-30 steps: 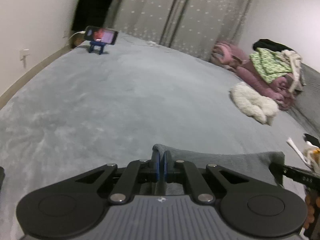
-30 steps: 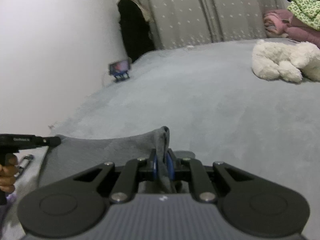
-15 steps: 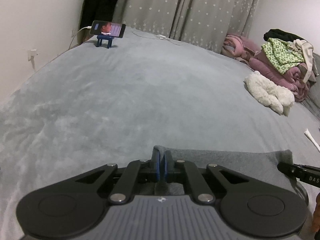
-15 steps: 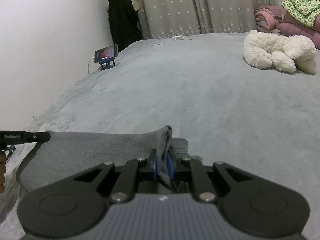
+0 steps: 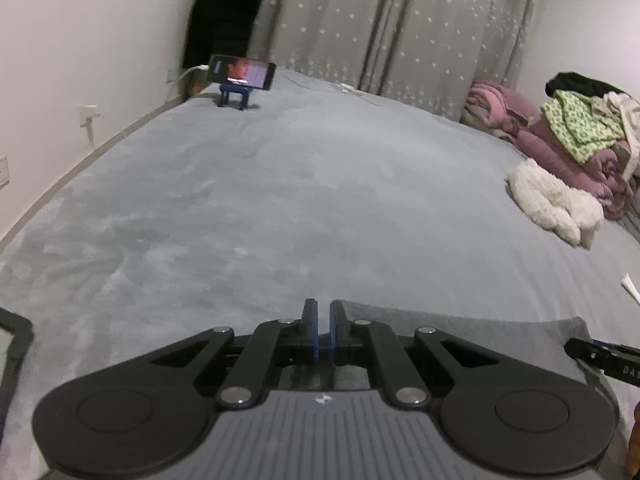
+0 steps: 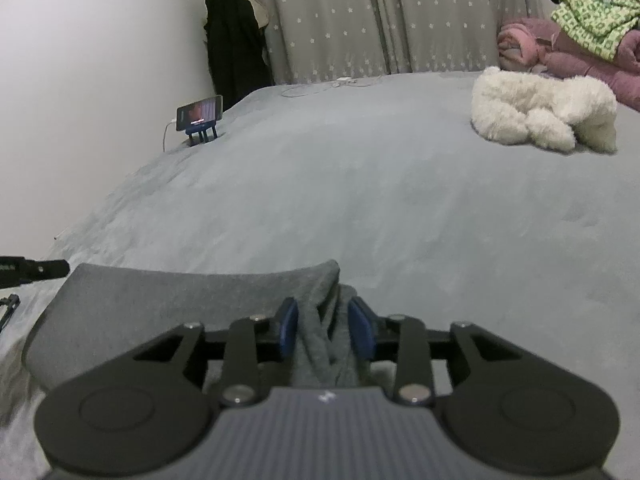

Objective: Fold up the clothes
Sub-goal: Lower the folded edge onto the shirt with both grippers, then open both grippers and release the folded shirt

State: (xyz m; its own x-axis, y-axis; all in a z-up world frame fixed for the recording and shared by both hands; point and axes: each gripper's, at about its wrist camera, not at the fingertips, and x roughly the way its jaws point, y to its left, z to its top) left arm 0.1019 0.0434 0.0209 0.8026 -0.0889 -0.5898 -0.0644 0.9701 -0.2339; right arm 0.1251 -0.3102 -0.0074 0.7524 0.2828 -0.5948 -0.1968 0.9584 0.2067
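Both grippers sit low and level over the bed's [image 5: 320, 200] near edge, the left gripper [image 5: 323, 330] slightly parted and empty, the right gripper [image 6: 327, 330] parted around the bunched grey garment [image 6: 168, 300] lying flat there.

Dim, soft, fisheye-bent edges

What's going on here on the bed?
A person with a handheld gripper in each hand is folding a grey garment on a grey bed. The right gripper has its jaws parted with a bunched corner of the fabric between them. The left gripper shows a narrow gap at the garment's other edge. A laundry pile waits farther back.
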